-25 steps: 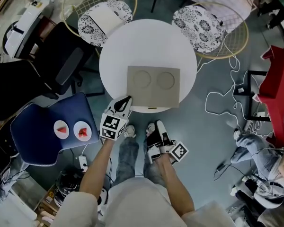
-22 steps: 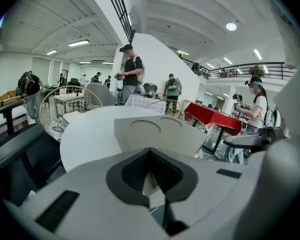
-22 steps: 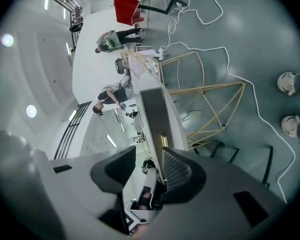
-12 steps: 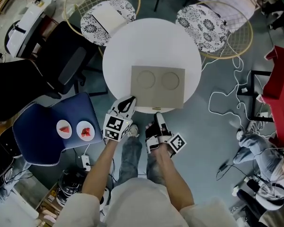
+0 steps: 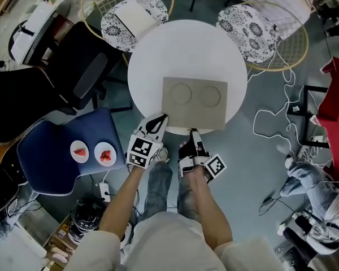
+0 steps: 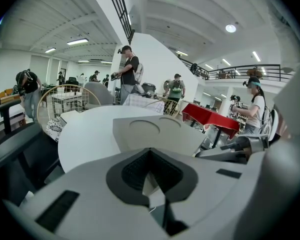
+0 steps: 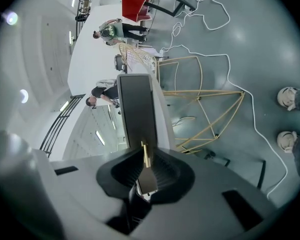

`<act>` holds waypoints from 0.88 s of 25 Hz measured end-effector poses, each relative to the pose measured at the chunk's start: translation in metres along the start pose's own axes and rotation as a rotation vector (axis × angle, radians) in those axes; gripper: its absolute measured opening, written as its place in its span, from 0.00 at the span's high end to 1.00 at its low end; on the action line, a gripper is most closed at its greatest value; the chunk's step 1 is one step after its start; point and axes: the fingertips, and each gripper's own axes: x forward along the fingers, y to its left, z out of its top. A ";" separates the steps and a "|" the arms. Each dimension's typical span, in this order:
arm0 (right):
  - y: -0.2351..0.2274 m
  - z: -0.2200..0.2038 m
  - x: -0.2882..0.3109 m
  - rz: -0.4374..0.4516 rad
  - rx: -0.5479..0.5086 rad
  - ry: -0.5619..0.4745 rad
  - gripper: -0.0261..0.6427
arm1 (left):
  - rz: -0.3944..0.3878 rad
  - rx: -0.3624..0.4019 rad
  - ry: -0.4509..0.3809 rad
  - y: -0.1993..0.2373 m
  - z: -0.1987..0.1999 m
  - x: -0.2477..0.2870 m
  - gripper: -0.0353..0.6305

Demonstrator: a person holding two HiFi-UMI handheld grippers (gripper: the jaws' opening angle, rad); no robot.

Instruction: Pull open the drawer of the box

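Closing the right gripper (image 7: 145, 151) jaws onto the thin brass handle (image 7: 146, 157) of the drawer (image 7: 136, 109): handle between the pads, both pads on it, dark drawer front straight ahead of the tips. From head view, right tips at the middle of the near face of the box (image 5: 195, 102). Holding the left gripper (image 6: 150, 151) clenched, tips together, nothing gripped. Tip just at the box's near corner, with the box top and its two round recesses spreading ahead and to the right of it. Box resting on a round white table (image 5: 181, 49), at the edge nearest both grippers. Drawer front flush with the box, not pulled out. Off to the left of the left gripper, apart from the table: blue chair (image 5: 51, 151) carrying two plates (image 5: 79, 151) of red food.
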 end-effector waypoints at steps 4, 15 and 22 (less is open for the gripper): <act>0.002 -0.001 0.001 0.007 -0.020 -0.005 0.90 | -0.005 0.001 0.002 0.001 -0.001 -0.001 0.93; -0.004 -0.008 -0.020 0.030 -0.003 0.002 0.91 | -0.009 -0.015 0.011 0.001 -0.001 0.001 0.93; -0.016 -0.021 -0.054 0.020 0.010 0.005 0.91 | -0.012 -0.026 0.020 0.002 -0.002 -0.001 0.93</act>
